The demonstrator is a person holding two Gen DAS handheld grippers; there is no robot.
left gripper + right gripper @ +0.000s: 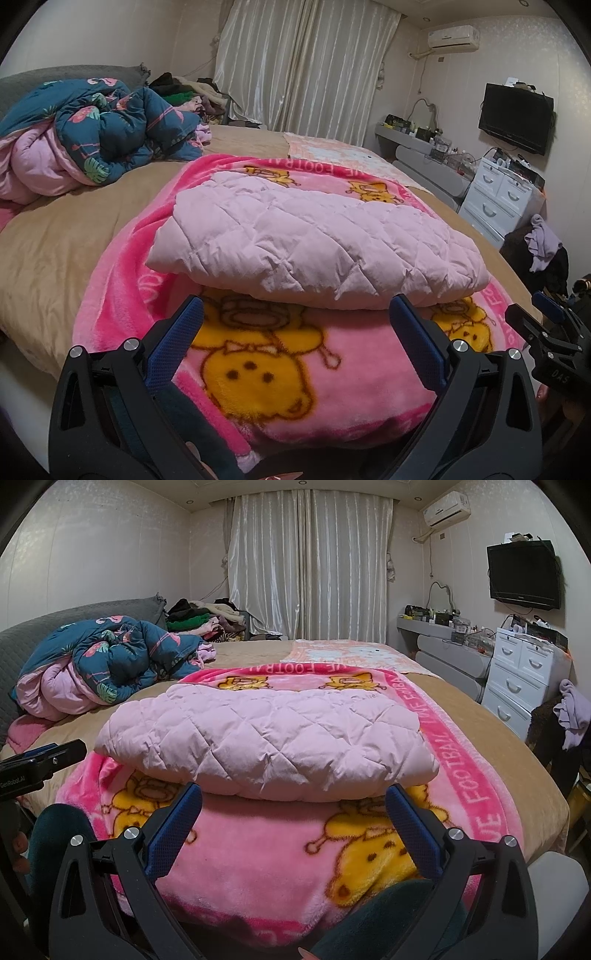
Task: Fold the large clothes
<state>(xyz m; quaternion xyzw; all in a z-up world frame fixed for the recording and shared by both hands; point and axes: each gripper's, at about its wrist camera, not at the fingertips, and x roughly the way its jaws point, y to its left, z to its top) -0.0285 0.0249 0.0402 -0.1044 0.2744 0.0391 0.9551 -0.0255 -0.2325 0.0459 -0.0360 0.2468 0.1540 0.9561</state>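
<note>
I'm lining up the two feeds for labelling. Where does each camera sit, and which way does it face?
Left wrist: on the left tool, facing across the bed at the folded pink quilted garment; the right tool shows at its right edge.
Right wrist: on the right tool, same heading; the left tool shows at its left edge.
Shared: garment, pink cartoon blanket, curtains.

"FOOTBALL" in white on the hot-pink border of the fleece cartoon blanket (476, 775) right of the right claw, "GenRobot.AI" on the black left claw (22, 775), "DAS" on the black right claw (554, 373)
</note>
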